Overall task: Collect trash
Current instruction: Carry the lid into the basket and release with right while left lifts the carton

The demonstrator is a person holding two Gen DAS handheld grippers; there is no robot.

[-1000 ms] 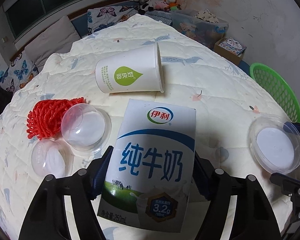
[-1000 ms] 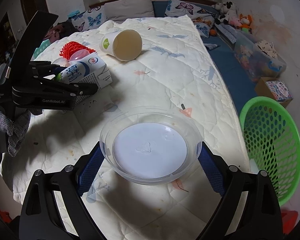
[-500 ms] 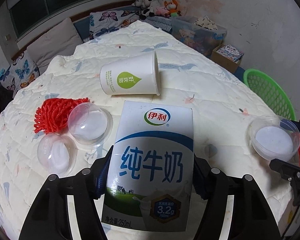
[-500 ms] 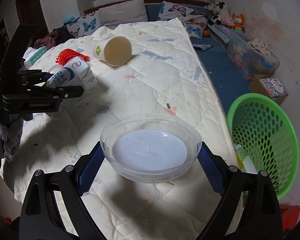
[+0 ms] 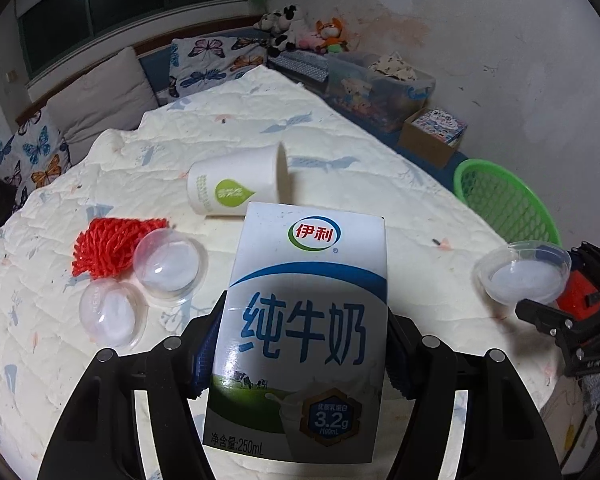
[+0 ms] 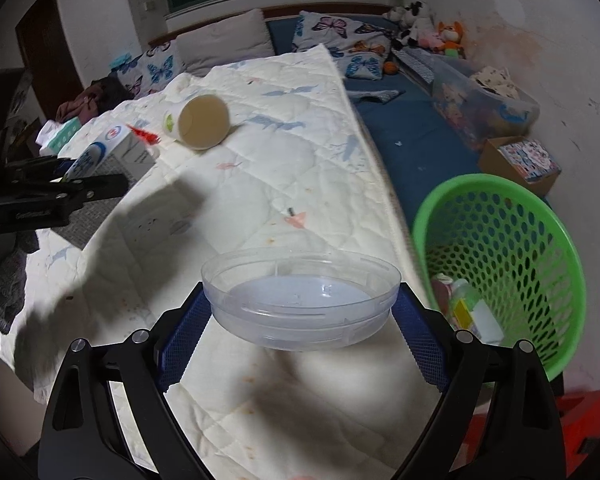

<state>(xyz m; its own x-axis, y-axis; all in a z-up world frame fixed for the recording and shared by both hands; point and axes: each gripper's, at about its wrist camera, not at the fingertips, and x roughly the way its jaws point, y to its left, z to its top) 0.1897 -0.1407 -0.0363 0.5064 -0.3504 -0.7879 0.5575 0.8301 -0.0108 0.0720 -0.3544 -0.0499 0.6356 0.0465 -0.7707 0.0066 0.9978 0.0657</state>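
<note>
My left gripper [image 5: 304, 344] is shut on a blue-and-white milk carton [image 5: 304, 280], held upright above the quilted bed cover [image 5: 380, 208]. My right gripper [image 6: 300, 332] holds a clear plastic bowl [image 6: 300, 296] by its sides. Its jaws are closing on the bowl, which hangs above the bed's edge, next to the green basket [image 6: 480, 182]. On the quilt lie a tipped paper cup [image 5: 240, 184], a red foam net [image 5: 108, 248] and two clear domed lids [image 5: 168, 264]. The right wrist view shows the left gripper [image 6: 60, 188] with the carton [image 6: 100, 152] at the far left.
The green mesh basket [image 5: 500, 200] stands on the floor right of the bed, with some trash inside. Behind it are a cardboard box [image 6: 520, 160], a clear storage bin [image 6: 480, 108] and soft toys. Pillows line the bed's far end. A red object [image 6: 580, 412] sits by the basket.
Both grippers have risen with their loads. The right one has carried the bowl off the quilt and rightward toward the basket, which now looms larger. The carton is higher above the bed.
</note>
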